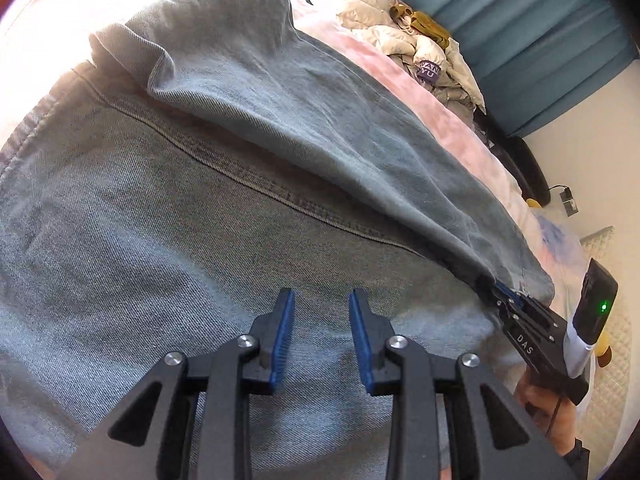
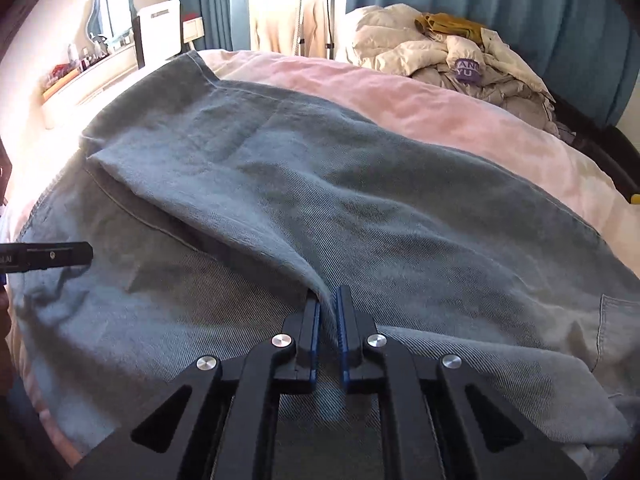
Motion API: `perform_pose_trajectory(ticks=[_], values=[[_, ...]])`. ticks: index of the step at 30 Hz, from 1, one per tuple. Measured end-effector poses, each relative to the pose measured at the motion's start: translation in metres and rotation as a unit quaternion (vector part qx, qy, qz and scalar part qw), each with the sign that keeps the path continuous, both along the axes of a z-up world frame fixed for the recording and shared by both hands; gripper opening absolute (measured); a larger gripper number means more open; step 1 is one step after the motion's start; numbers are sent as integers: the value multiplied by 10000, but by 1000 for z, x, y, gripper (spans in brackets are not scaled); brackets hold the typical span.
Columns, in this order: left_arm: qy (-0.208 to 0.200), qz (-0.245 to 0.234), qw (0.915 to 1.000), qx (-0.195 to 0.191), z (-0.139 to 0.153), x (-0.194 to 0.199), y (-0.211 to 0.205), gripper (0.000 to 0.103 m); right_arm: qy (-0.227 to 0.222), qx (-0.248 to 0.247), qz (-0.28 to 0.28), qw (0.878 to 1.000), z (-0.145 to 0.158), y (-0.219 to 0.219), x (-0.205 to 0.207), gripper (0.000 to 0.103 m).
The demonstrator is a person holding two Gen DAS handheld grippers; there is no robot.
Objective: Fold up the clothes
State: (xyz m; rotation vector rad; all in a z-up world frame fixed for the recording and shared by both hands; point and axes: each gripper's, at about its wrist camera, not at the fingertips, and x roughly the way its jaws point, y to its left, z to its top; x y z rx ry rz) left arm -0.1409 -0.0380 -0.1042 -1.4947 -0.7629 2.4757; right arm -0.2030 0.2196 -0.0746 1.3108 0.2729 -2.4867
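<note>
- On a bed with a pink cover, one pair of blue jeans lies spread, filling most of both views.
- Its long axis runs from the near right corner toward the far left in the right wrist view; one leg is folded over the other, hem pointing far left.
- Two hand-held grippers are in play. The left hand-held gripper hovers over the denim, jaws partly spread, nothing between them.
- The right hand-held gripper is pressed together, pinching a raised ridge of the folded leg's near end.
- One heap of pale quilted clothing sits at the bed's far side, before teal curtains.
</note>
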Motion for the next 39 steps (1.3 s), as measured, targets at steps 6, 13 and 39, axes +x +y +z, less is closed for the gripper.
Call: perform_pose_trajectory(ticks=[6, 13, 39], values=[[114, -100, 9998, -91, 8, 5, 4, 29, -219, -718, -242, 9969, 8, 35, 15, 19], [252, -406, 9987, -193, 18, 16, 17, 29, 291, -1340, -1026, 9852, 60, 145, 44, 51], [467, -958, 9912, -788, 10, -17, 98, 29, -760, 53, -3129, 9467, -36, 519, -105, 89]])
